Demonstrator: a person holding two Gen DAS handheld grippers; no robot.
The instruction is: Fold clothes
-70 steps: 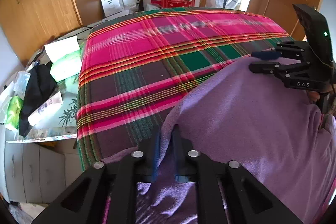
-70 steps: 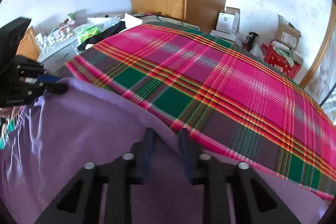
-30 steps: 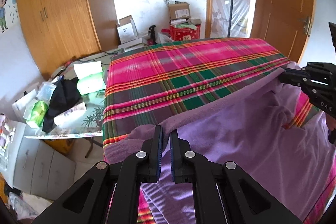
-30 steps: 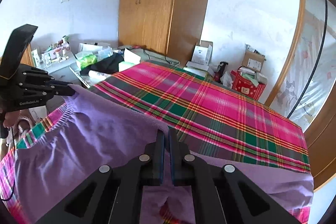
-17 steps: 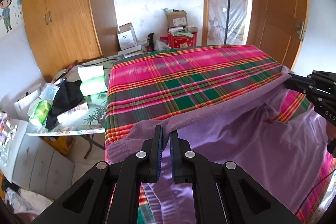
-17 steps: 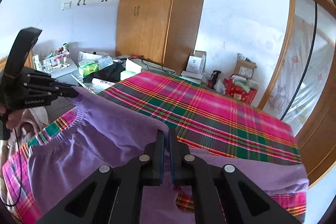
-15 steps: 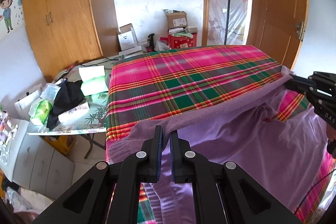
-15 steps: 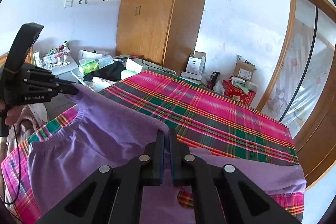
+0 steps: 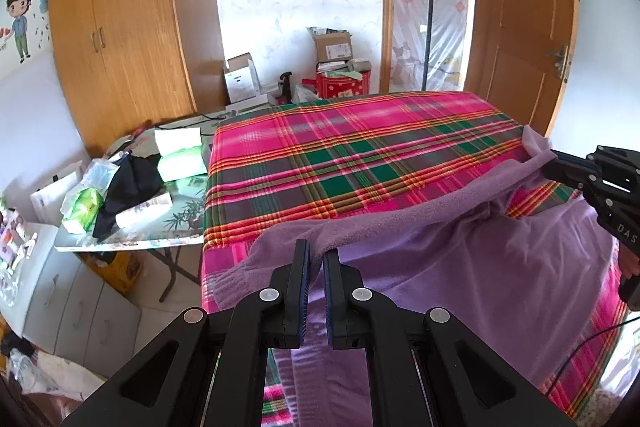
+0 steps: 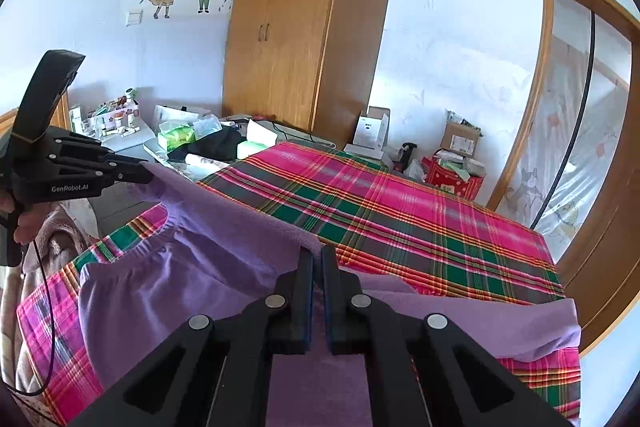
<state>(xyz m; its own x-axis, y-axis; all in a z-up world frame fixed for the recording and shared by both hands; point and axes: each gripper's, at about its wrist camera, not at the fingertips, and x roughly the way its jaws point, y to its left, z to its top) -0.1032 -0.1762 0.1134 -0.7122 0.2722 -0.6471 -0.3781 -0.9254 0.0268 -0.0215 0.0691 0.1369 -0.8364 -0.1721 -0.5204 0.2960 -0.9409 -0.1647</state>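
From the left wrist view, the left gripper (image 9: 315, 259) is seen clenched on the fuzzy upper edge of a purple garment (image 9: 460, 267); its black jaws, lined with blue pads, pinch the cloth with almost no gap; the fleece edge is stretched as a taut band across to the right gripper (image 9: 554, 167), which is clamped on the other corner at the right of the picture; below the band the garment hangs in smooth folds over the near side of a bed covered by a plaid blanket (image 9: 360, 155) of pink, green and brown; an open cardboard box (image 9: 334, 45) with papers in it is stacked on a red patterned box (image 9: 340, 87) against the far wall; a glass side table (image 9: 176, 195) is cluttered with green tissue packs and a black cloth; compared with a second ago, the garment is held higher and more of the bed edge and floor is revealed.

From the right wrist view, the right gripper (image 10: 318, 263) is shown closed tight on the purple garment (image 10: 180, 287); an elastic waistband curves beneath the lifted edge; the left gripper (image 10: 140, 175) grips the far corner at left, with a person's fingers (image 10: 24, 223) on its handle; a wooden wardrobe (image 10: 296, 39) stands behind, a plastic bag draped on top; more wall is shown than a second before.
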